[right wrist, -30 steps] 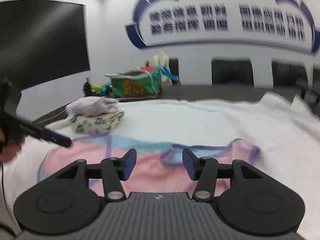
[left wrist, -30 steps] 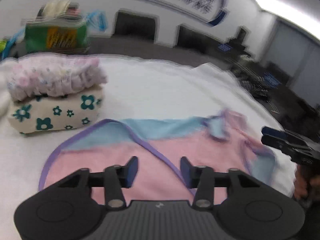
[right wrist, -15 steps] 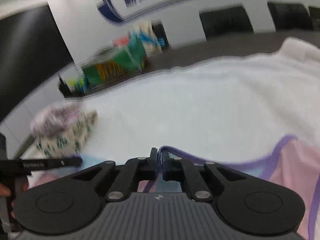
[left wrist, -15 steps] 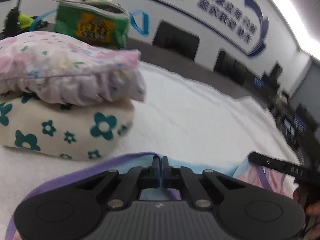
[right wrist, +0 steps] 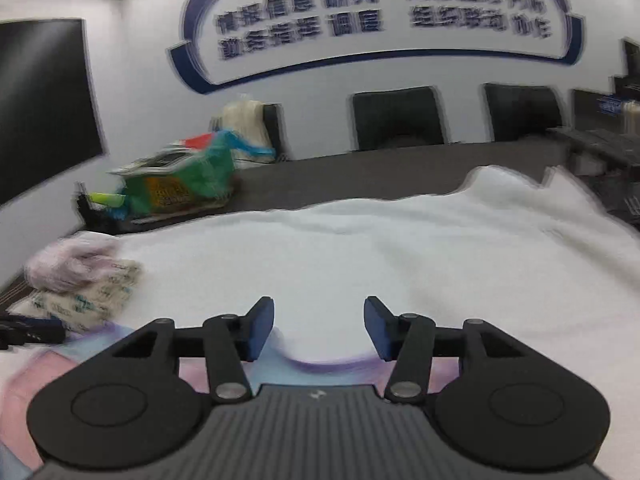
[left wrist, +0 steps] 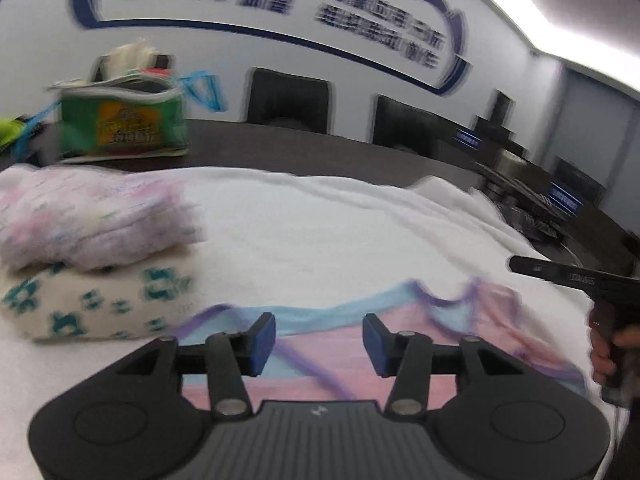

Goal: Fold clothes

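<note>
We hold the left tool [left wrist: 319, 338] just above the pink garment [left wrist: 404, 364], its blue-padded fingers [left wrist: 262, 338] spread wide with nothing between them. The garment lies flat on the white cloth [left wrist: 340, 232] that covers the bench, pink with a light blue panel and purple trim along its edges. To its left sits a stack of folded clothes: a cream piece with teal flowers [left wrist: 96, 306] underneath and a pale pink ruffled piece [left wrist: 92, 220] resting on top of it. The stack is near the garment's left edge; blur hides whether they touch.

Our right tool [right wrist: 319, 330] hovers over the garment's far edge [right wrist: 320, 362], its fingers likewise spread apart and gripping nothing. From the left wrist view the right tool [left wrist: 560, 274] shows at the right rim, held in our right hand [left wrist: 612, 354] beside the garment's right side. Behind the cloth, on the dark bench top [right wrist: 400, 176], stands a green bag [left wrist: 124, 124] stuffed with things, and black chairs [right wrist: 398, 118] line the wall.
</note>
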Tool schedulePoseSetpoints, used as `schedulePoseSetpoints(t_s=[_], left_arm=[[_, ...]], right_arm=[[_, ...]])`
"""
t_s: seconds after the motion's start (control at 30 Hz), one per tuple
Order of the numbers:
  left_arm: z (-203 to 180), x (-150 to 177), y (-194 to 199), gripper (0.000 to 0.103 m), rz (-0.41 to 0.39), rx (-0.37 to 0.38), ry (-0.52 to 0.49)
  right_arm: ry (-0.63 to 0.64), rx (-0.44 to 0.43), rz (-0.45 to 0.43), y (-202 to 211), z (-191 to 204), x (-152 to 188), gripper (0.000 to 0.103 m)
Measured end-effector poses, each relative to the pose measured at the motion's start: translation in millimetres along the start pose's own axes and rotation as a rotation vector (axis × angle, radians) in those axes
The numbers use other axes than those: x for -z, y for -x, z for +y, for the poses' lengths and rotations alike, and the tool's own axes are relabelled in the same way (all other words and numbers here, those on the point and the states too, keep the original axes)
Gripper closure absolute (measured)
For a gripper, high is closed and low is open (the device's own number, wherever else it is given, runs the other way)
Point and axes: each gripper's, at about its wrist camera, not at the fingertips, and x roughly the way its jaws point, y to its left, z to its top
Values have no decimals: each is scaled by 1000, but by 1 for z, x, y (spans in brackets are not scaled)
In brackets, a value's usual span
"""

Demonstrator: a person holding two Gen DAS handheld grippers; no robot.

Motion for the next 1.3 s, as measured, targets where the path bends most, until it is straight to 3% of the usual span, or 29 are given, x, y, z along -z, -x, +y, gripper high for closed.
schedulePoseSetpoints(t_s=[0.1,0.2,0.27,0.43,0.47,0.6,0.7,0.73,0.77,0.8,0.83,0.9,1.0,1.13,1.23,1.3], left_arm=[[-28,-7,-24,50,44,41,-35],[-55,-13,-47,56,88,81,-71],[-73,-16,-62,56,114,107,-93],[-94,-12,-79,54,86,201,-120],[-99,-14,-83,54,89,227,-144],[-119,-14,-102,51,154,253,-279],[-121,-9,-123,53,214,278,-303],[-119,-6,-128,56,225,289,-304],[-118,-3,-133,71,234,285,-307],[-117,-1,-136,78,240,282,-312],[-116,0,-136,90,231,282,-324],[-111,0,-133,99,223,301,-321],[-98,-5,-130,101,212,331,-265],[-88,-11,-130,102,200,333,-214],[-82,-14,-131,96,199,353,-184],[-78,-15,-131,94,198,366,-163]], right_arm=[[-63,82,95,-1,-23,12,58],[6,68,153,5,-16,33,60],[82,31,159,18,-7,49,60],[225,84,147,39,24,77,59],[210,79,132,45,30,80,59],[-55,-115,139,52,30,83,59],[-81,-58,117,40,39,87,59],[-80,-26,111,34,42,88,60],[-76,13,115,27,44,89,67],[-69,42,117,22,47,90,78],[-55,42,117,19,50,92,82],[-23,32,124,18,58,97,101],[16,71,111,32,69,100,102],[-68,65,51,68,62,97,101],[-105,56,32,77,59,101,99],[-118,63,19,78,57,101,86]])
